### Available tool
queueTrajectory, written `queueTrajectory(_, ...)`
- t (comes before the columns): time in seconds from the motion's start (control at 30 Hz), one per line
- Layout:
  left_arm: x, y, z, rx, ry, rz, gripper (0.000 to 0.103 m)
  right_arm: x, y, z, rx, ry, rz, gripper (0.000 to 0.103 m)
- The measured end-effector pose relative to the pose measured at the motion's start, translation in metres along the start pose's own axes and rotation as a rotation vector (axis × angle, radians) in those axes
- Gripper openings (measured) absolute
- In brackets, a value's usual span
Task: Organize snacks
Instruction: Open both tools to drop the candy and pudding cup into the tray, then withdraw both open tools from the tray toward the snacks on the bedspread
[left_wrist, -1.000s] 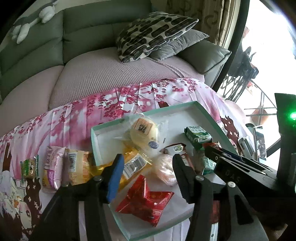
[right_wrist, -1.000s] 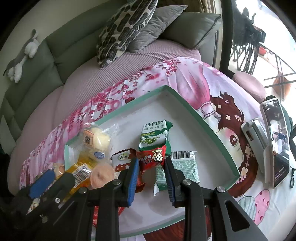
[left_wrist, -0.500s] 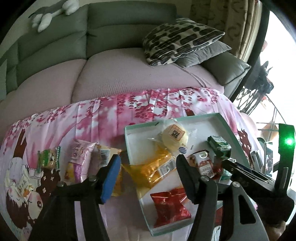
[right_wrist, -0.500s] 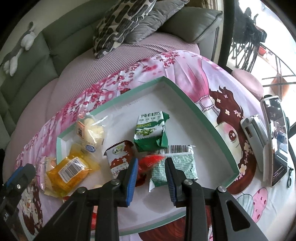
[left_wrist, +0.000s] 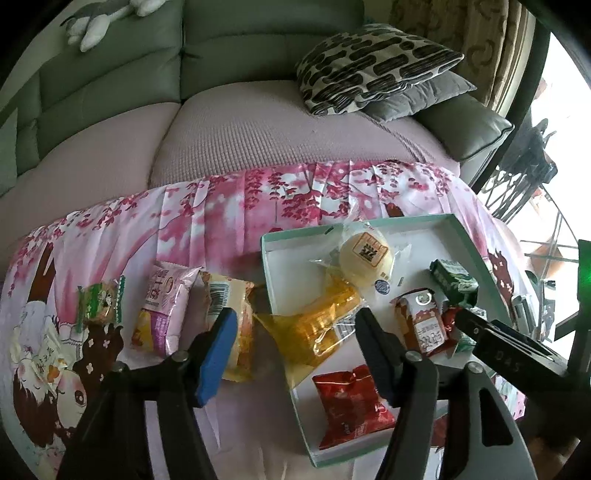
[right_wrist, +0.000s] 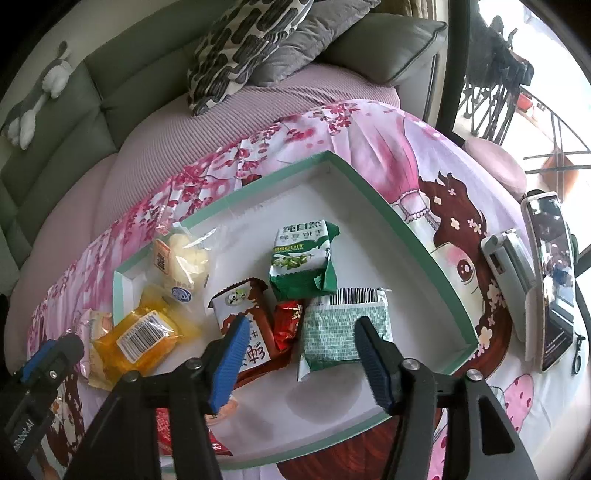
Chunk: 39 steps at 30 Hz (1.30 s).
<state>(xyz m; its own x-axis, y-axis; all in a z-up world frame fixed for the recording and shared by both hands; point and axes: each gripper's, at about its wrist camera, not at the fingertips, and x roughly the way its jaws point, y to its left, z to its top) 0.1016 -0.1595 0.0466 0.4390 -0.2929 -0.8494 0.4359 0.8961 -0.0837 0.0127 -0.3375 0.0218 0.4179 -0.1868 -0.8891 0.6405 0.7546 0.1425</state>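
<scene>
Your jaws are standing released on both sides, gripping nothing; your right gripper (right_wrist: 299, 358) is hovering over the pale green packet (right_wrist: 341, 334) and the brown wrapper (right_wrist: 245, 319) inside the green-rimmed tray (right_wrist: 406, 225); your left gripper (left_wrist: 295, 339) is hanging over the orange packet (left_wrist: 314, 328), which is lying across the tray's left rim (left_wrist: 275, 288); three more snacks, the pink packet (left_wrist: 162, 306) among them, are lying on the flowered cloth (left_wrist: 221, 210) just outside.
</scene>
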Motion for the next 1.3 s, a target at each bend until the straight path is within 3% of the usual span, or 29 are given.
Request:
queueTrajectory(0.17,0.003,0.006,-0.001,-0.014,0.003,0.012,0.078,0.001,-0.001,0.0,-0.004,-0.006,-0.014,0.094)
queueTrajectory(0.3,0.005,0.01,-0.002,-0.025,0.003,0.025,0.086,0.001,-0.003,0.0,0.002,-0.014,-0.009,0.103)
queueTrajectory(0.53,0.006,0.019,-0.003,-0.069,-0.025,0.025,0.099,0.003,0.0,0.0,-0.014,-0.006,0.007,0.103)
queueTrajectory(0.9,0.001,0.031,-0.005,-0.115,-0.039,-0.048,0.1,-0.006,0.014,-0.002,-0.047,-0.031,0.036,0.103)
queueTrajectory(1.3,-0.022,0.101,-0.009,-0.21,-0.073,0.036,0.1,-0.013,0.06,-0.011,-0.16,-0.046,0.058,0.103)
